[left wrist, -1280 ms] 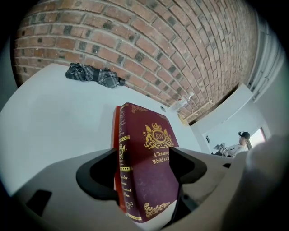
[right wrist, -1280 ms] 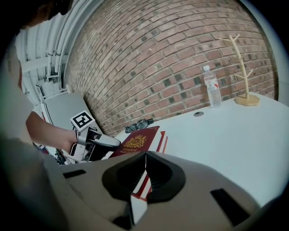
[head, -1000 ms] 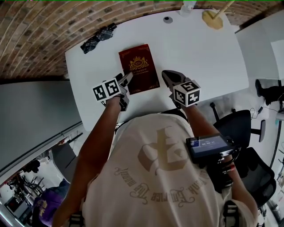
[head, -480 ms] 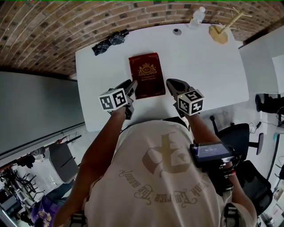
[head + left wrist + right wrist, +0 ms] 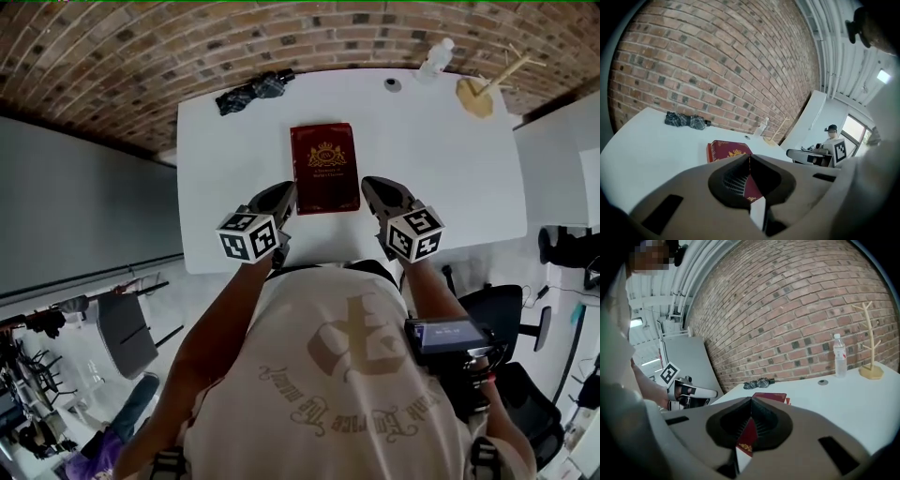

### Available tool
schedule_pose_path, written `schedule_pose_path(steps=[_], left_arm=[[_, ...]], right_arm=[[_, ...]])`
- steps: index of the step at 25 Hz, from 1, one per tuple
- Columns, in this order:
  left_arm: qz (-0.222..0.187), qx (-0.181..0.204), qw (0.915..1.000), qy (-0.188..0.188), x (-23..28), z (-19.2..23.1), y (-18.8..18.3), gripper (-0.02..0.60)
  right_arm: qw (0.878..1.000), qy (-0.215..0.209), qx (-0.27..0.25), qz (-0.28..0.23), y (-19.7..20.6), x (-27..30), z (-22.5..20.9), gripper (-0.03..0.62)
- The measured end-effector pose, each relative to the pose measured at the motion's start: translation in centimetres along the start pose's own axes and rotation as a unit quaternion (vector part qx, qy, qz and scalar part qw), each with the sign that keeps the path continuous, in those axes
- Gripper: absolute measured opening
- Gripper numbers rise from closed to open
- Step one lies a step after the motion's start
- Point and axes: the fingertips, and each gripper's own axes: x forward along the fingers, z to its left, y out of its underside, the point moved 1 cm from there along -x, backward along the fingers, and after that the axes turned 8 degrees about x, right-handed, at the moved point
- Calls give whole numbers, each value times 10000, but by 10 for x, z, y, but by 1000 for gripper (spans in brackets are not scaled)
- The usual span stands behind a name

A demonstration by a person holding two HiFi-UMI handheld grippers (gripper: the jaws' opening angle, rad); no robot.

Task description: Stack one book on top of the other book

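A dark red book with a gold crest (image 5: 324, 169) lies flat in the middle of the white table (image 5: 234, 187). In the left gripper view the dark red book (image 5: 727, 148) shows a second red edge under it, so it seems to rest on another book. My left gripper (image 5: 288, 190) hovers just off the book's near left corner, jaws shut and empty. My right gripper (image 5: 369, 186) hovers off the near right corner, also shut with nothing in it. In each gripper view the jaw tips meet in front of the book.
A dark folded umbrella (image 5: 253, 91) lies at the table's far left. A water bottle (image 5: 434, 58), a wooden branch stand (image 5: 483, 92) and a small round cap (image 5: 392, 84) are at the far right. A brick wall runs behind the table. An office chair (image 5: 506, 309) stands to my right.
Both grippers have lifted and drawn back from the book's near corners. The left jaws, open beside the book a second ago, have closed on nothing.
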Motion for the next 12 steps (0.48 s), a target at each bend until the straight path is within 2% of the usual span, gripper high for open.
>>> schedule_pose_path(steps=[7,12], left_arm=[[-331,541,9979,152,-26,-15,-7,21],[-312,667,9971,201,-33,-21,-2,21]], right_arm=[[9992,-275,-163,-223,-13,-12,21,21],[9989,-359,-171,-249,-9,-20,31,21]])
